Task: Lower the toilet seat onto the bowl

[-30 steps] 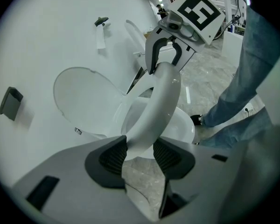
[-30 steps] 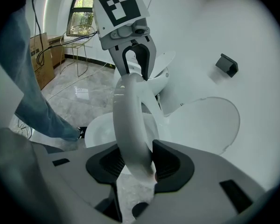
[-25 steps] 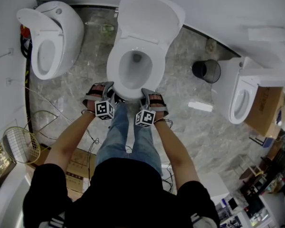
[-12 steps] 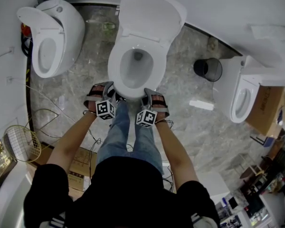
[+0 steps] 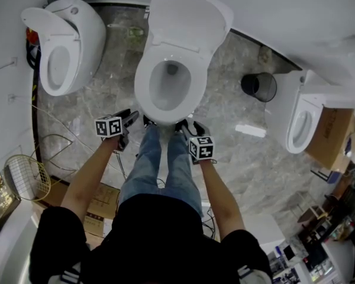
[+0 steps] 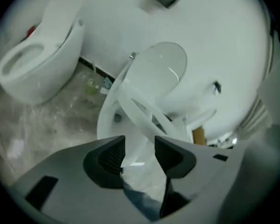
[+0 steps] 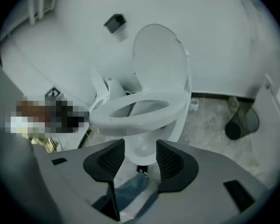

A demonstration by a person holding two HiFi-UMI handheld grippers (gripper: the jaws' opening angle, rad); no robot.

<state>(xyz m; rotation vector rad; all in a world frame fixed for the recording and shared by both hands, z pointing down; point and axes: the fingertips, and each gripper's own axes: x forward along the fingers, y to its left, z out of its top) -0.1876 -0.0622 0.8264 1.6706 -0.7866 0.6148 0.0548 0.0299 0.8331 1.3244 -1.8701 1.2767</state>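
Seat (image 5: 141,92) flat on bowl (image 5: 168,90)

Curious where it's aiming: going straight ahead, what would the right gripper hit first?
Probably the bowl, just under the seat. The right gripper, its empty jaws having just opened further, frames it; depth is unclear.

Toilet seat (image 5: 143,90) and lid (image 5: 186,16): white, smooth, glossy; highlights were noted; plastic or ceramic could not be distinguished.
Floor (image 5: 106,108): grey veined stone, polished.
Left gripper (image 6: 137,154) and right gripper (image 7: 140,158): matt grey plastic shells; pads (image 7: 171,161) black, finely ribbed.
Trouser legs (image 5: 151,158): blue denim.
Box (image 5: 330,136): brown cardboard.
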